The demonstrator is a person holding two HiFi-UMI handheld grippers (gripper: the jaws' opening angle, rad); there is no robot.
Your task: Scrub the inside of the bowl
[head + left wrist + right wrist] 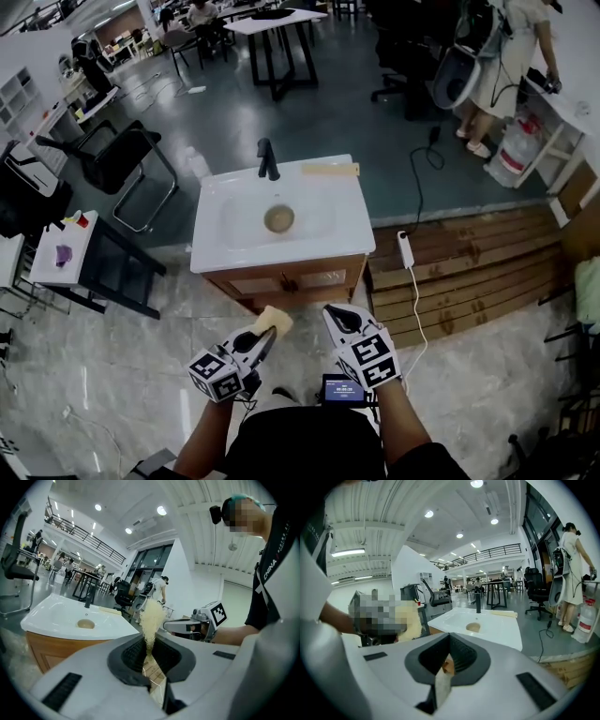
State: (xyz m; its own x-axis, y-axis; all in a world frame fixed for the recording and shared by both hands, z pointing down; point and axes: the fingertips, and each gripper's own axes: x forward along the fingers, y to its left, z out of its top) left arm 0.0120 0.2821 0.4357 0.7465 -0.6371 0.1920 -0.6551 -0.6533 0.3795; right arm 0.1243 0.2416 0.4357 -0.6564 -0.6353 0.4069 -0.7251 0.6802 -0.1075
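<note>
A tan bowl (278,218) sits in the white sink basin (234,225) of a wooden cabinet, ahead of both grippers and apart from them. My left gripper (268,334) is shut on a pale yellow scrubbing sponge (273,322), held in front of the cabinet. In the left gripper view the fibrous sponge (152,617) stands up between the jaws, with the bowl (86,624) far off to the left. My right gripper (336,315) hangs beside it, shut and empty. In the right gripper view the bowl (473,627) lies ahead in the basin.
A black faucet (268,159) stands behind the basin and a wooden strip (330,170) lies on its back right rim. A white power strip (406,249) lies on wooden boards at the right. A black chair (127,161) and a small white table (62,249) are at the left.
</note>
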